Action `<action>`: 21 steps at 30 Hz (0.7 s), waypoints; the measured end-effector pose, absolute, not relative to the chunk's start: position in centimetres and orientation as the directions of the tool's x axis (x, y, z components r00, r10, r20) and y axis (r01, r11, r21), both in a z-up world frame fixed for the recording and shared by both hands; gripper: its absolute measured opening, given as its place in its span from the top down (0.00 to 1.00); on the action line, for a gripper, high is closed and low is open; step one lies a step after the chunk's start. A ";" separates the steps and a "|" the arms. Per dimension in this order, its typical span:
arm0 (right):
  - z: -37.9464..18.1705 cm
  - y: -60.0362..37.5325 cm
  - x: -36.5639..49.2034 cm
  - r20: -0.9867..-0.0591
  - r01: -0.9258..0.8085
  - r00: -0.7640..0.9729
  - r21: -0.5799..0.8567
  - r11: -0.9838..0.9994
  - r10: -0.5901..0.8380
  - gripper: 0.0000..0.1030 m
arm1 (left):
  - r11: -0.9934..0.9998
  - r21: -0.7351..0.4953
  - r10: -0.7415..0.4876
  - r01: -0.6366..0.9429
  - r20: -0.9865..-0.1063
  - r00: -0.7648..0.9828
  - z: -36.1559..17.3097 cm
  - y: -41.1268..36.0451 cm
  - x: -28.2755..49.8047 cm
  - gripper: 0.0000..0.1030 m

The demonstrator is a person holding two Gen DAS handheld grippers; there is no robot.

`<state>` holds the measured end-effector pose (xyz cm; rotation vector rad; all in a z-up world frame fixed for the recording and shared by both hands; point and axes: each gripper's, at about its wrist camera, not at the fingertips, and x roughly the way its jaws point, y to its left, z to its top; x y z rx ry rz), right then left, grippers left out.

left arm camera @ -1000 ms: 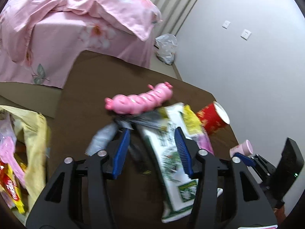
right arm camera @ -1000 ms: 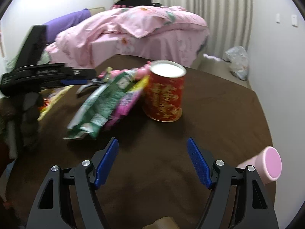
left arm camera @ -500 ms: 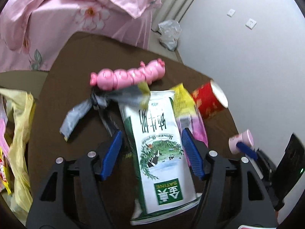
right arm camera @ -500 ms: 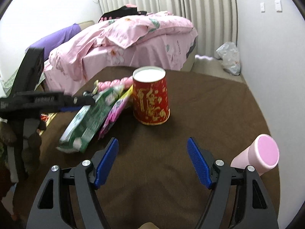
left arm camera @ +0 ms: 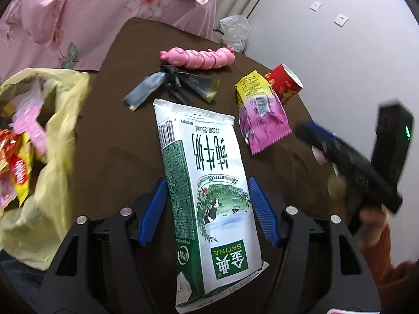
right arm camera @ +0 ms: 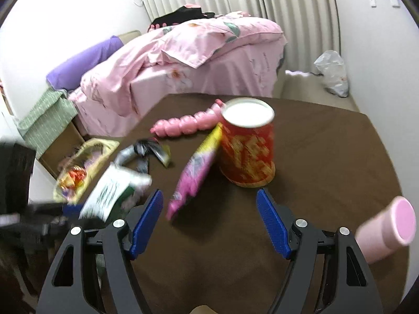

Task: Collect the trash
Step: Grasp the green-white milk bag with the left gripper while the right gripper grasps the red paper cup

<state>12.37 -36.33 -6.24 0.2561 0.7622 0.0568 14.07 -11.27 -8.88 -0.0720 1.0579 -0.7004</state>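
Left claw (left arm camera: 208,210) advanced, now straddling milk carton (left arm camera: 209,196), pads apart

table: brown cloth-covered table (left arm camera: 110,141) | centre: flat green-and-white milk carton (left arm camera: 209,196) | behind it: grey knotted wrapper (left arm camera: 167,83), then pink segmented plastic toy (left arm camera: 199,57) | right: purple-and-yellow snack packet (left arm camera: 262,112), red paper cup (right arm camera: 246,151) | left, off the table's edge: yellow plastic bag (left arm camera: 52,172)

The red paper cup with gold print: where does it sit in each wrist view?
Left wrist view: red paper cup with gold print, upper right, beside the yellow-and-magenta snack wrapper.
Right wrist view: the cup stands upright, centre, with the wrapper leaning on it.
Shared landmark: pink segmented caterpillar toy.
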 end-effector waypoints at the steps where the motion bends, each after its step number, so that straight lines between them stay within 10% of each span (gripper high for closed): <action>1: -6.1 -36.1 12.8 -0.679 0.058 0.725 0.231 0.971 0.118 0.37 | 0.786 -0.372 -0.558 0.494 -0.772 0.305 -8.9 -11.1 13.8 0.41; 7: -4.7 -36.5 14.7 -0.621 0.183 0.779 0.101 0.978 -0.082 0.39 | 0.797 -0.367 -0.559 0.480 -0.751 0.352 -8.1 -9.4 13.0 0.41; 21: -4.6 -38.5 17.7 -0.654 0.151 0.755 0.104 0.983 -0.047 0.50 | 0.795 -0.389 -0.569 0.466 -0.745 0.349 -8.4 -8.9 13.3 0.40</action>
